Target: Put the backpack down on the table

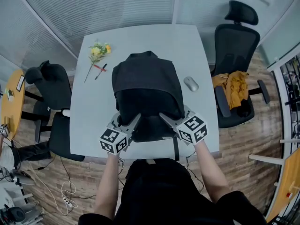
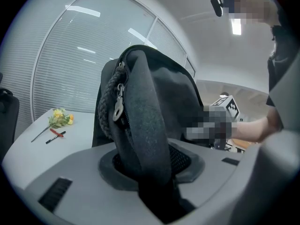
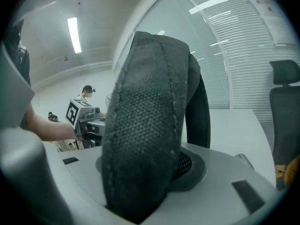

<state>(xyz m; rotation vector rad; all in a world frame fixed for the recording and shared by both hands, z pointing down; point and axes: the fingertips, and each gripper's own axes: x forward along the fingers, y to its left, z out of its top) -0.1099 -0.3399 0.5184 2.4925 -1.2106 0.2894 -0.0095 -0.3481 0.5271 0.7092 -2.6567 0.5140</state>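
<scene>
1. Jaws of the left gripper stand apart round the left strap. The padded band sits loose between them, with a dark gap beside it instead of a pinch.
2. Between the two grippers the backpack stands upright on the table, close to the near edge, with its base resting on the top.
3. The right gripper has its jaws spread too. The right strap lies between them and looks unsqueezed.
4. The bag is soft black fabric and will probably slump or tip once let go. It seems neither slippery nor fragile, and its weight can't be judged. The padded, mesh-faced straps are the surest hold, taken high near the shoulders.
5. No brand or label can be read on the bag. The marker cubes bear only square patterns, and the sheet on the blinds is too small to read.
</scene>
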